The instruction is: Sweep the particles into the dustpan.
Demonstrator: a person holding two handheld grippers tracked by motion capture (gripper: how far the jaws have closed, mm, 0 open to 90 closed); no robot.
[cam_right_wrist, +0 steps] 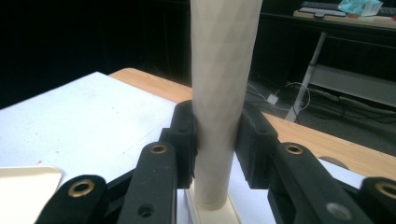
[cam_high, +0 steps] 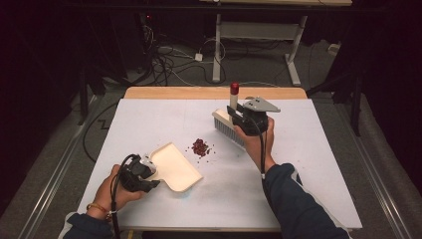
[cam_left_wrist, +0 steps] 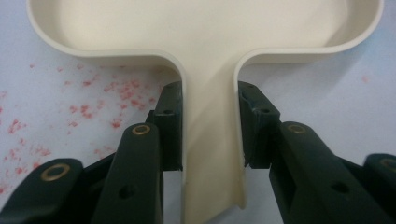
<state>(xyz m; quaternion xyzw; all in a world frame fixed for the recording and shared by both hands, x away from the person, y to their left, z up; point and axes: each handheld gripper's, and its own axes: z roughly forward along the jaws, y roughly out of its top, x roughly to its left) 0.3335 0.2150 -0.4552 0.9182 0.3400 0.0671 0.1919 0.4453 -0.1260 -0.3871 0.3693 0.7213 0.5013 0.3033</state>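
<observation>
A cream dustpan (cam_high: 175, 168) lies on the white table (cam_high: 308, 169) at the front left. Its handle (cam_left_wrist: 210, 140) sits between the jaws of my left gripper (cam_high: 151, 173) (cam_left_wrist: 210, 126), which is shut on it. A small pile of dark red bits (cam_high: 200, 147) lies just past the pan's far edge. Right of the pile, a hand brush (cam_high: 230, 130) stands with its bristles down and its red-tipped cream handle (cam_high: 234, 92) (cam_right_wrist: 219, 93) pointing up. My right gripper (cam_high: 239, 113) (cam_right_wrist: 218, 140) is shut on that handle.
Faint red specks (cam_left_wrist: 84, 109) mark the table left of the dustpan handle. A wooden strip (cam_high: 214, 92) runs along the table's far edge. Beyond it, cables (cam_high: 169, 62) and a white desk frame (cam_high: 259, 35) stand on the floor.
</observation>
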